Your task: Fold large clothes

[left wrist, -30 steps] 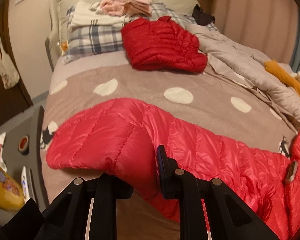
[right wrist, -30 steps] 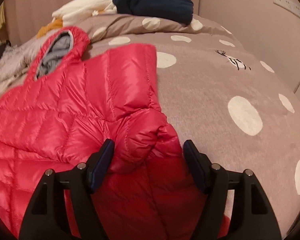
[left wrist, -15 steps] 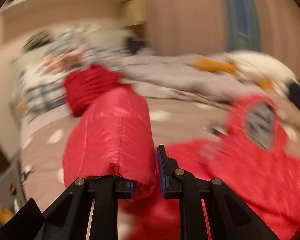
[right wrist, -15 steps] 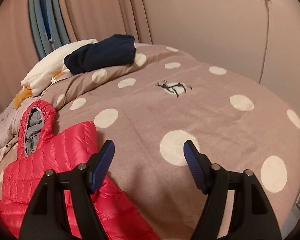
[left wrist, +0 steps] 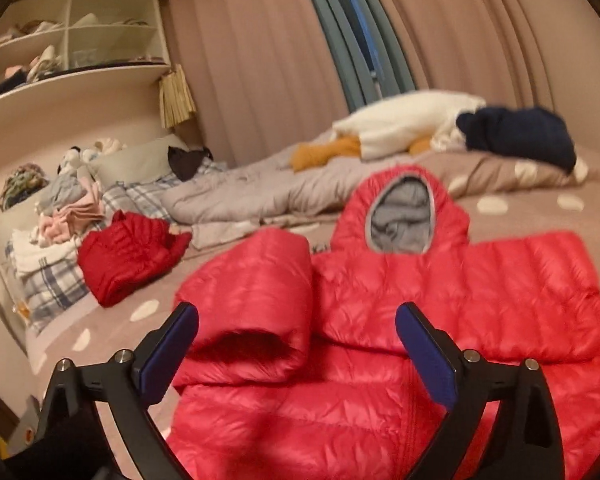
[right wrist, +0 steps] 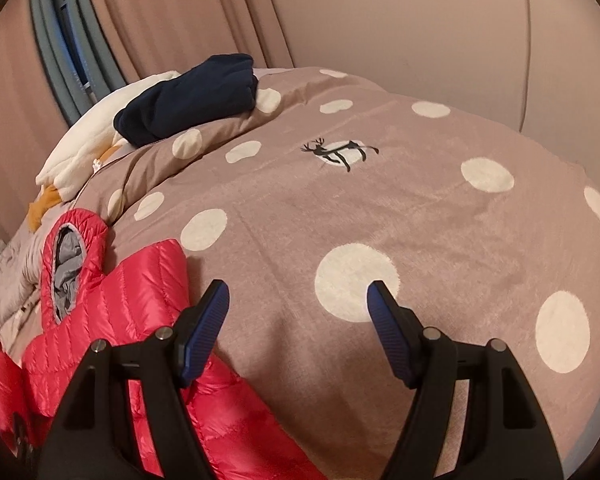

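Observation:
A bright red hooded puffer jacket lies flat on the dotted brown bedspread, hood away from me, grey lining showing. Both sleeves are folded in over the body; the left sleeve has its cuff opening towards me. My left gripper is open and empty just above the jacket's chest. In the right wrist view the jacket lies at lower left. My right gripper is open and empty over the bare bedspread, right of the jacket.
A folded darker red puffer jacket lies at the left by plaid pillows and a clothes pile. A grey quilt, a white pillow, mustard cloth and a navy garment lie behind. Curtains and wall bound the bed.
My left gripper carried the left sleeve across onto the jacket's body and opened, letting it go. My right gripper let go of the right sleeve and swung right over the bedspread.

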Tool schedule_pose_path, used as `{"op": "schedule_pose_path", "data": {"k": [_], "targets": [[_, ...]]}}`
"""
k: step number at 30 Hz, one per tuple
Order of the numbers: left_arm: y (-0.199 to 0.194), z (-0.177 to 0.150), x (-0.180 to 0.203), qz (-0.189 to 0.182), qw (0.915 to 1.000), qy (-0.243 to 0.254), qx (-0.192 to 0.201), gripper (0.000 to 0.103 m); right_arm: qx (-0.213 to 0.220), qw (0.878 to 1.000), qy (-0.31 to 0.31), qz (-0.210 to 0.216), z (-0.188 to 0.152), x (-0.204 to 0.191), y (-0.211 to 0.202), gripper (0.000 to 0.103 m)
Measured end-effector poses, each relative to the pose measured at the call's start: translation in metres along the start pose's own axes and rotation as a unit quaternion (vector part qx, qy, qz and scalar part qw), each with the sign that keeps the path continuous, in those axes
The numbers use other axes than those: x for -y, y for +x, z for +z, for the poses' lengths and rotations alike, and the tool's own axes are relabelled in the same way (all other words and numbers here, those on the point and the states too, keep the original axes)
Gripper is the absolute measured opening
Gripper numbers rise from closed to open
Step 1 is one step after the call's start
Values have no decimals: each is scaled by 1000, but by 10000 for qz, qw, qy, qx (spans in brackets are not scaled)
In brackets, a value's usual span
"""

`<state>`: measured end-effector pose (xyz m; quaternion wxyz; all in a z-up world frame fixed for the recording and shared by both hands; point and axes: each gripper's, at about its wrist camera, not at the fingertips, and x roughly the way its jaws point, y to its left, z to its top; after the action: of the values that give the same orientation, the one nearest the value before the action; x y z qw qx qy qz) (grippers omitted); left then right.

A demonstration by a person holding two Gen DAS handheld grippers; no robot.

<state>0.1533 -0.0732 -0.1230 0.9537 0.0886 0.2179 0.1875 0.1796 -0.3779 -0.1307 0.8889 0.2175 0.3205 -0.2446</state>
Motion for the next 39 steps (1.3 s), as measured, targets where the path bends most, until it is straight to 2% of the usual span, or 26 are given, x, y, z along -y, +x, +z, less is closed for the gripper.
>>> {"op": "schedule_pose_path", "data": {"k": [5,11,15,17,19,23,25,29,32,34,37,39], "targets": [[-9,5,-14,341,9986,-386,82,98,-85,9995,261,123,-2,3,-3,73],[-11,4,-41,701,9955,-637,66,98,-140,9994,180,259,-8,-7,-8,74],[-19,4,-73,586,9915,-1153,150,98,-20,9987,-220,448,-13,-27,-17,75],[-21,1,-92,537,9876,-1453,263,98,130,9972,-538,500,-17,-42,-24,78],[-16,-7,-112,650,9809,-1809,295,98,137,9950,-768,622,-24,-57,-28,82],[19,-24,-155,1039,9658,-2360,-288,98,-156,9886,-1017,1098,-41,-87,-34,84],[31,-32,-178,1234,9545,-2670,-486,98,-322,9802,-1341,1420,-51,-112,-42,86],[54,-48,-214,1595,9308,-3155,-928,98,-407,9510,-2192,2143,-83,-172,-73,100],[67,-58,-226,1513,9191,-3394,-1311,98,-591,9280,-2560,2641,-107,-223,-90,102],[70,-63,-233,1513,9104,-3568,-1451,98,-581,9153,-2975,2653,-124,-257,-96,103],[70,-70,-243,1503,8988,-3838,-1490,98,-787,8850,-3740,2661,-165,-319,-93,103],[73,-72,-247,1443,8951,-3917,-1567,98,-907,8818,-3912,2472,-184,-339,-81,103]]}}
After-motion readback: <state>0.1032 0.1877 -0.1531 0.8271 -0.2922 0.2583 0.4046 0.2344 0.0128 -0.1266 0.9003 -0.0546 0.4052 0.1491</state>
